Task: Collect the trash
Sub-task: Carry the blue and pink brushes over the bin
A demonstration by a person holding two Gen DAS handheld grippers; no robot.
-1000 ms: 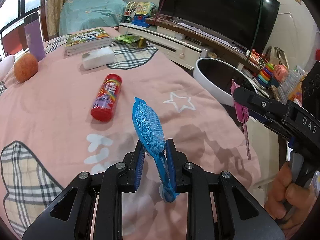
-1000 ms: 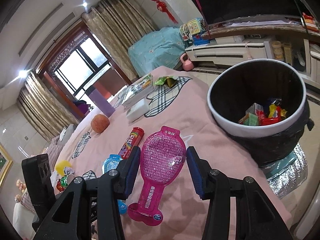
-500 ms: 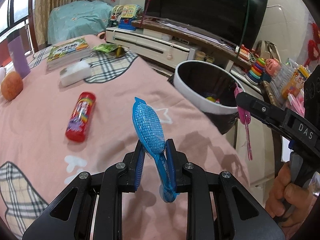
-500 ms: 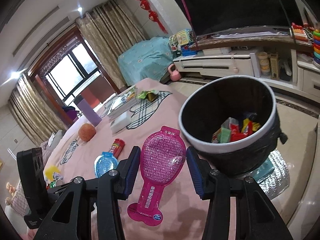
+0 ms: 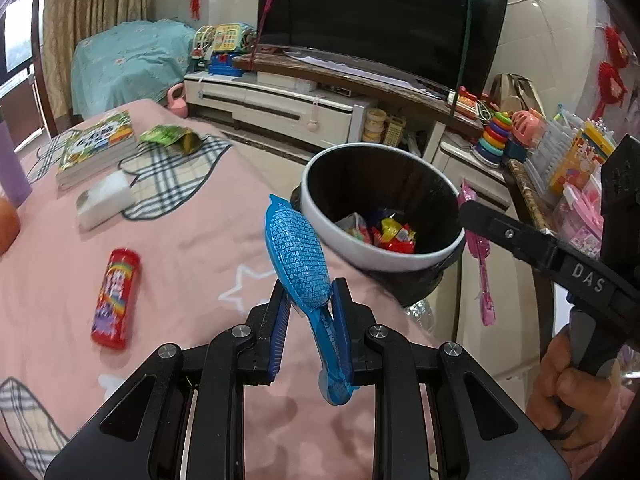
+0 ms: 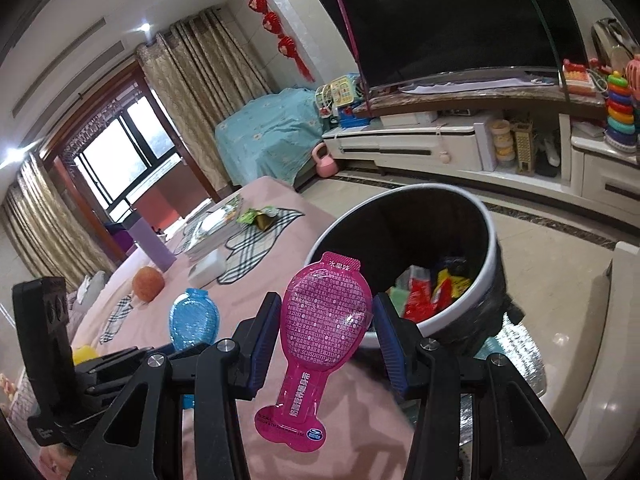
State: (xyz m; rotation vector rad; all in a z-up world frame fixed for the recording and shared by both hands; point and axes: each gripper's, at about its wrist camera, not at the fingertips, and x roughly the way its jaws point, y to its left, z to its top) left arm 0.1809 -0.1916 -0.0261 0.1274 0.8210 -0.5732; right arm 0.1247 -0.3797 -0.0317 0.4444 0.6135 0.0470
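1. L gripper (image 5: 308,300): jaws nearly together, pinching blue spoon-shaped packet (image 5: 298,256) by its narrow neck; wide end sticks up toward far side, tail hangs below pads.
2. Blue packet held edge-on in L wrist view, above pink bedspread (image 5: 180,240), just near-left of trash bin (image 5: 384,256) rim.
3. R gripper (image 6: 326,328): jaws partly spread, clamped on wide part of pink spoon-shaped packet (image 6: 324,320); both pads against its edges, stem w/ round logo pointing back toward camera.
4. Pink packet also seen in L wrist view (image 5: 478,248), hanging at right side of bin, over its rim edge.
5. Bin: white rim, black liner, beside bed's right edge; colourful wrappers (image 6: 432,292) at bottom.
6. Hand (image 5: 568,384) gripping R tool's handle, lower right of L view.
7. Left on bedspread: red candy tube (image 5: 116,300) near-left, white box (image 5: 104,200) farther, book stack (image 5: 96,148) behind it, green wrapper (image 5: 172,138) right of books.
8. Orange fruit (image 6: 149,283) + purple bottle (image 6: 154,244) farther left on bed.
9. Far side: TV (image 5: 384,24) on low cabinet, toys on shelf at right.
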